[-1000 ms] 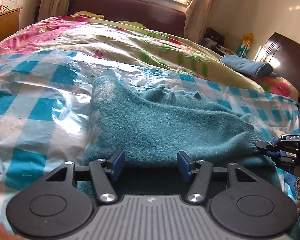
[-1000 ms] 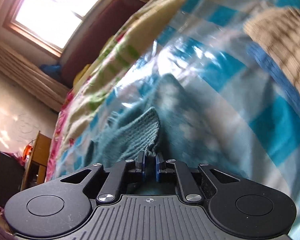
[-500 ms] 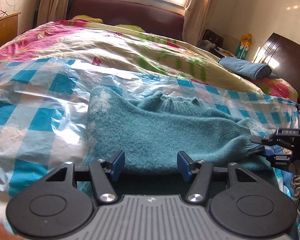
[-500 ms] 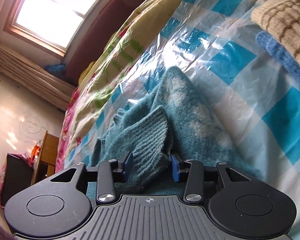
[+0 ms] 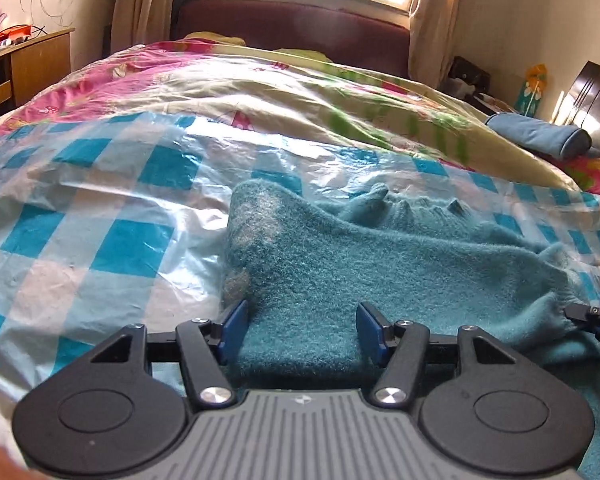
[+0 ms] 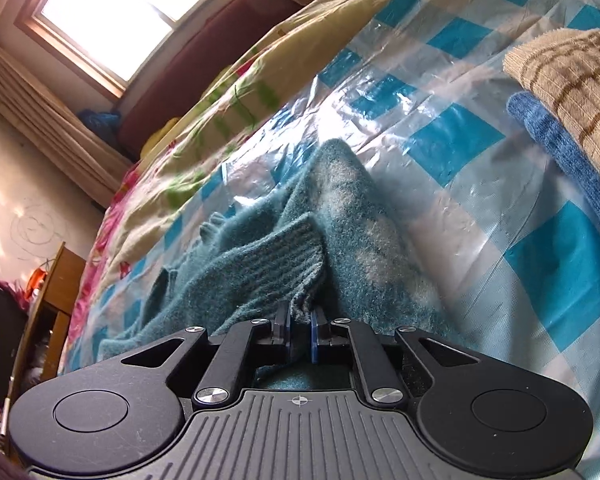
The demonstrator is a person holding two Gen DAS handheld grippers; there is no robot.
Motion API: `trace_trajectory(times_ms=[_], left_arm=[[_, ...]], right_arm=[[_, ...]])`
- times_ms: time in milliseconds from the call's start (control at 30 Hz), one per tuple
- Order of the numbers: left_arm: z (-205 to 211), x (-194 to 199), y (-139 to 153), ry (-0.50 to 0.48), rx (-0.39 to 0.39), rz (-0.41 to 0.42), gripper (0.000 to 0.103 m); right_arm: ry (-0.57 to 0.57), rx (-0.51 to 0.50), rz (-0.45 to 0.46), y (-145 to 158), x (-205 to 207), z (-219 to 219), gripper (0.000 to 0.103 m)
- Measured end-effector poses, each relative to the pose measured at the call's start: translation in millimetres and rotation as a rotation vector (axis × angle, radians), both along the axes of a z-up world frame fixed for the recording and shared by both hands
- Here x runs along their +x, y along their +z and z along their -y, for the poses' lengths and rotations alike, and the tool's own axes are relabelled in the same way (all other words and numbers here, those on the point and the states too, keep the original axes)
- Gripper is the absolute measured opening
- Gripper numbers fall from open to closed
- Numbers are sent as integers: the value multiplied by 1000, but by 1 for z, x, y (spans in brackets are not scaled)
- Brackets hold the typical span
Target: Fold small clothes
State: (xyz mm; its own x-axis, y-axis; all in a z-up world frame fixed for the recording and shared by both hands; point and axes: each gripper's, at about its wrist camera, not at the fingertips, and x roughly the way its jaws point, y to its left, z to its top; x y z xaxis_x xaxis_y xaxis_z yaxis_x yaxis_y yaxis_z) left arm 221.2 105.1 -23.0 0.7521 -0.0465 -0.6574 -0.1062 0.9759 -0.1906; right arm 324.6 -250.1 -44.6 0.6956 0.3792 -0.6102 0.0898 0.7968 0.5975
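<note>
A fuzzy teal knitted sweater (image 5: 380, 264) lies partly folded on the blue-and-white checked plastic sheet (image 5: 100, 216) over the bed; I judge the folding about halfway, with a sleeve still to be laid across. Two folded knits, a beige striped one (image 6: 572, 80) on a blue one (image 6: 568, 156), look finished. No containers show. The right gripper (image 6: 300, 330) has just closed and pinches the ribbed cuff (image 6: 276, 264). The left gripper (image 5: 300, 326) stands apart, straddling the sweater's near edge.

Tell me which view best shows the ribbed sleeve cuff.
The right wrist view: the ribbed sleeve cuff fills the centre, its edge pinched by the right gripper. The left wrist view shows it only small at the right edge.
</note>
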Motion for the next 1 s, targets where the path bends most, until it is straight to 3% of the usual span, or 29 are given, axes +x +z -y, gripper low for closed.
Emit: trace_trajectory(times_ms=[233, 400, 700, 833, 933, 1000], left_arm=[[-5, 8, -11, 51, 20, -53, 66], [-8, -2, 0, 58, 1, -2, 66], [-3, 14, 12, 40, 63, 75, 66], [-10, 39, -3, 68, 85, 10, 66], [-18, 48, -22, 87, 74, -50, 71], [-24, 45, -23, 89, 38, -45, 72]], right_arm=[[11, -27, -11, 9, -2, -1, 14], [15, -81, 28, 22, -8, -3, 14], [22, -252, 114, 40, -1, -25, 15], [5, -318, 160, 47, -6, -27, 15], [105, -342, 186, 46, -6, -41, 15], [168, -368, 146, 33, 0, -53, 15]])
